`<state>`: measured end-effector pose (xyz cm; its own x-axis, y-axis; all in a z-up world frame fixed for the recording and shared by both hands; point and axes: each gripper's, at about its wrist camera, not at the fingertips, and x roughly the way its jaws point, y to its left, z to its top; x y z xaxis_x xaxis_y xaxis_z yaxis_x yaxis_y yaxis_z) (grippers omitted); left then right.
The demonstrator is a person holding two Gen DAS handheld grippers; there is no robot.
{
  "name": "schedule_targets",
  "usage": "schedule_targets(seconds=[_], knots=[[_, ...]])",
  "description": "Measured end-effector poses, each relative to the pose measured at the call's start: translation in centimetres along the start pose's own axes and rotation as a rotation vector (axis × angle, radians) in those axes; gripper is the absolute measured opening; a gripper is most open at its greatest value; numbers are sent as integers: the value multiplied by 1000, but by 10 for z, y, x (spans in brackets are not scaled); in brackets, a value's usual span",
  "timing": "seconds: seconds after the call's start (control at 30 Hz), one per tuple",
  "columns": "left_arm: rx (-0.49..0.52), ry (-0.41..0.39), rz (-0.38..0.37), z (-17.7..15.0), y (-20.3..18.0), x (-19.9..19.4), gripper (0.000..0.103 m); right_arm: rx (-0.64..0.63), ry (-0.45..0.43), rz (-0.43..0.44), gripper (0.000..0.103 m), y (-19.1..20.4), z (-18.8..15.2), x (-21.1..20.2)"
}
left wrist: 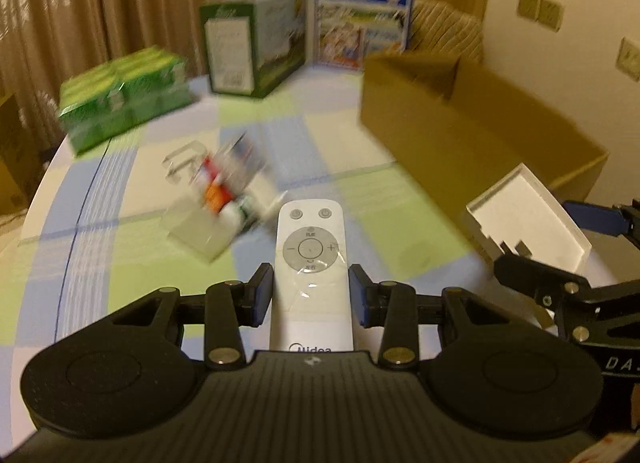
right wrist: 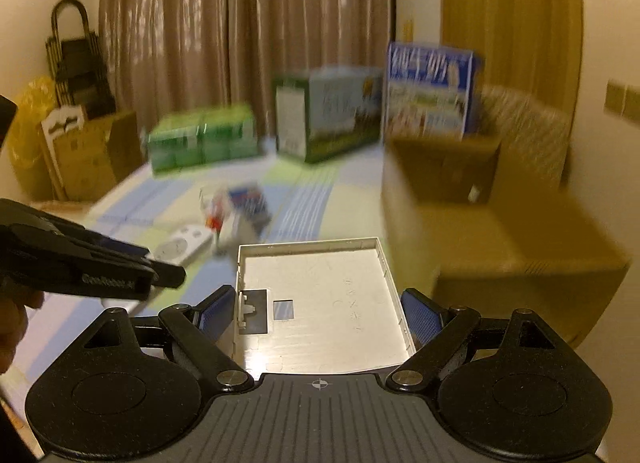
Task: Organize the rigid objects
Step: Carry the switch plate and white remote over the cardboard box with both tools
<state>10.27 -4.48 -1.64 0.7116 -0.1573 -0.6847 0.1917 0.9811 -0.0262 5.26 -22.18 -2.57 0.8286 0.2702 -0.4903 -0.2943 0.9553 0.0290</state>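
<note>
My left gripper (left wrist: 312,295) is shut on a white Midea remote (left wrist: 311,263), its blue pads pressed on both long sides, held above the table. My right gripper (right wrist: 318,313) is shut on a white plastic tray-like cover (right wrist: 320,303), held level above the table; it also shows at the right of the left wrist view (left wrist: 528,219). An open brown cardboard box (left wrist: 460,119) stands at the right, also in the right wrist view (right wrist: 480,203). A blurred heap of small items (left wrist: 224,191) lies mid-table.
The round table has a checked blue and green cloth (left wrist: 120,223). At the back stand a green pack (left wrist: 124,95), a green-white carton (left wrist: 256,43) and a blue carton (left wrist: 364,11). Curtains hang behind. A chair (left wrist: 448,27) stands behind the box.
</note>
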Motion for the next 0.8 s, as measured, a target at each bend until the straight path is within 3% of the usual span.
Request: schedule_targets(seconds=[0.17, 0.33, 0.6, 0.8], knots=[[36, -54, -75, 40, -41, -9, 35, 26, -59, -80, 86, -45, 34, -16], [81, -81, -152, 75, -89, -4, 35, 52, -41, -150, 86, -104, 57, -9], [112, -46, -218, 106, -144, 32, 35, 149, 20, -161, 86, -181, 66, 8], [119, -16, -223, 108, -156, 51, 35, 187, 47, -161, 86, -204, 58, 15]])
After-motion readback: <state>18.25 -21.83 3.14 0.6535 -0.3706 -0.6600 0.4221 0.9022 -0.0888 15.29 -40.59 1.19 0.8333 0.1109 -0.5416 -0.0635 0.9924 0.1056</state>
